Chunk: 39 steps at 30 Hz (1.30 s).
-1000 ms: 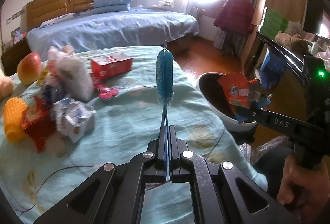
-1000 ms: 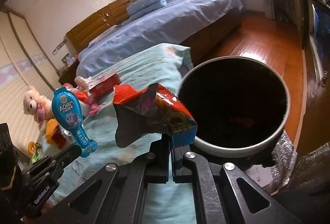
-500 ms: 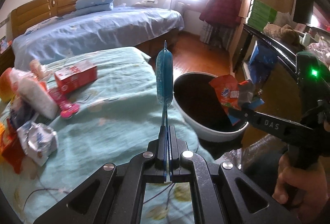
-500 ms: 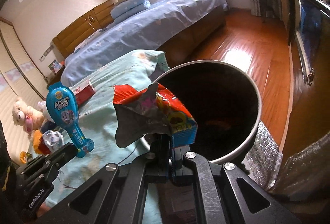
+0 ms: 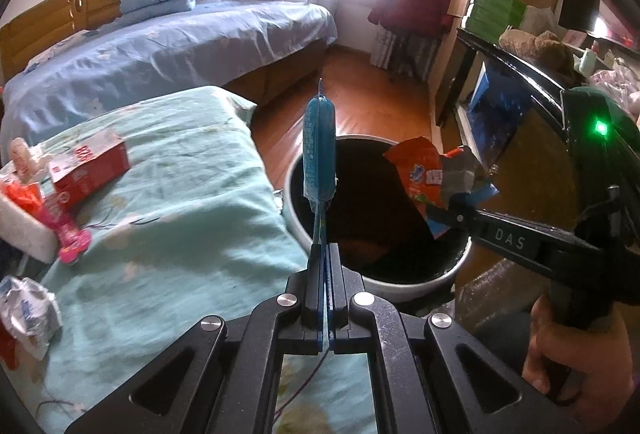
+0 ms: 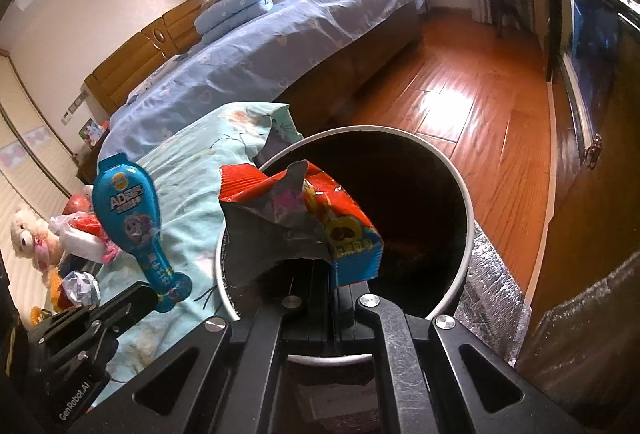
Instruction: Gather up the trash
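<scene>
My left gripper (image 5: pixel 325 254) is shut on a flat blue bottle-shaped package (image 5: pixel 319 150), seen edge-on here and face-on as the blue package (image 6: pixel 132 210) in the right wrist view. It hangs at the left rim of a round white bin (image 5: pixel 404 284) with a dark inside. My right gripper (image 6: pixel 332 274) is shut on a torn red and blue snack wrapper (image 6: pixel 304 210), held over the bin (image 6: pixel 466 210). The same wrapper (image 5: pixel 428 174) and right gripper (image 5: pixel 452 212) show at the right of the left wrist view.
A surface under a teal cloth (image 5: pixel 168 202) carries a red carton (image 5: pixel 90 170), a pink wrapper (image 5: pixel 68 234), a crumpled silver wrapper (image 5: pixel 26 310) and other items at the left. A blue bed (image 5: pixel 168 50), wooden floor (image 6: pixel 472 114) and a dark cabinet (image 5: pixel 516 106) surround the bin.
Both grippers have moved toward the bin with their loads. The bin has grown larger and slid toward the centre of both views, and the wrapper now hangs over its opening.
</scene>
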Each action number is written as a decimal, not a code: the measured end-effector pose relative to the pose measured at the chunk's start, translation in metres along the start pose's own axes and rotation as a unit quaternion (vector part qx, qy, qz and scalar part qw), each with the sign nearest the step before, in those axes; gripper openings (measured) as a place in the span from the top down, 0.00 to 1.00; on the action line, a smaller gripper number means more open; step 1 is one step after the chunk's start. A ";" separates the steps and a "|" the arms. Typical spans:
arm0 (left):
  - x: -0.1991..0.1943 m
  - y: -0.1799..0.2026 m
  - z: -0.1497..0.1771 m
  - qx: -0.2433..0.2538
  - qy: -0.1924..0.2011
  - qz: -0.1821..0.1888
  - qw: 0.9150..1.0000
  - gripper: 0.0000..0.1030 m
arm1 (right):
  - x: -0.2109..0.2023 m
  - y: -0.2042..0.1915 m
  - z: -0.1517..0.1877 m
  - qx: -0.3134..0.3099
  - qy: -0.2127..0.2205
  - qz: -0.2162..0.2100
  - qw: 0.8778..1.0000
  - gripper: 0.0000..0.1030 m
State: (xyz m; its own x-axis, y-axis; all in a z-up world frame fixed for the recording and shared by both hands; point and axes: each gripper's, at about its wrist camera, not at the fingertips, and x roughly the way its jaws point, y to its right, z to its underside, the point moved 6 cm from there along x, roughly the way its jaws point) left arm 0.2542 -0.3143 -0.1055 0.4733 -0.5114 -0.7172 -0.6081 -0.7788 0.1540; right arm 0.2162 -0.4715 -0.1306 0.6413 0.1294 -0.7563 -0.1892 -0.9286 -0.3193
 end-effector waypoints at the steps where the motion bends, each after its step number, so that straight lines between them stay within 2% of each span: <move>1: 0.003 0.002 -0.002 0.000 -0.001 0.001 1.000 1.00 | 0.001 0.001 0.000 0.000 -0.001 0.000 1.000 0.99; 21: 0.041 0.007 -0.024 -0.001 -0.025 0.024 0.999 0.99 | 0.019 0.018 -0.012 0.024 -0.026 -0.002 0.999 0.94; 23: 0.041 0.005 -0.024 -0.005 -0.027 0.025 0.999 0.90 | 0.019 0.018 -0.012 0.026 -0.025 -0.002 0.999 0.93; 25: 0.036 0.001 -0.023 -0.012 -0.019 0.018 1.000 0.64 | 0.016 0.018 -0.012 0.028 -0.023 -0.002 0.999 0.92; 27: 0.028 -0.003 -0.021 -0.018 -0.011 0.012 1.000 0.56 | 0.014 0.017 -0.011 0.032 -0.020 -0.006 0.999 0.81; 28: 0.023 -0.006 -0.018 -0.022 -0.008 0.009 1.000 0.56 | 0.011 0.016 -0.010 0.033 -0.017 -0.009 0.999 0.66; 29: 0.019 -0.008 -0.015 -0.025 -0.007 0.007 1.000 0.55 | 0.009 0.013 -0.009 0.034 -0.013 -0.014 0.999 0.56; 31: 0.009 -0.016 -0.006 -0.034 -0.002 0.001 0.999 0.51 | 0.004 0.006 -0.007 0.034 -0.005 -0.024 0.999 0.53; 33: -0.004 -0.028 0.005 -0.043 0.004 -0.013 0.999 0.49 | -0.001 -0.004 -0.004 0.030 0.000 -0.032 0.999 0.46; 35: -0.016 -0.037 0.016 -0.049 0.008 -0.025 0.998 0.47 | -0.005 -0.016 0.000 0.024 0.008 -0.042 0.999 0.33; 39: -0.040 -0.057 0.036 -0.068 0.014 -0.047 0.996 0.45 | -0.012 -0.045 0.009 0.001 0.018 -0.060 0.998 0.26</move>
State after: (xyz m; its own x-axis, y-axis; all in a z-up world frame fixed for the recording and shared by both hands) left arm 0.2466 -0.2363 -0.1100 0.5433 -0.4421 -0.7137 -0.4684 -0.8651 0.1793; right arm 0.2098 -0.4285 -0.1120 0.6862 0.2276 -0.6909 -0.1099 -0.9064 -0.4078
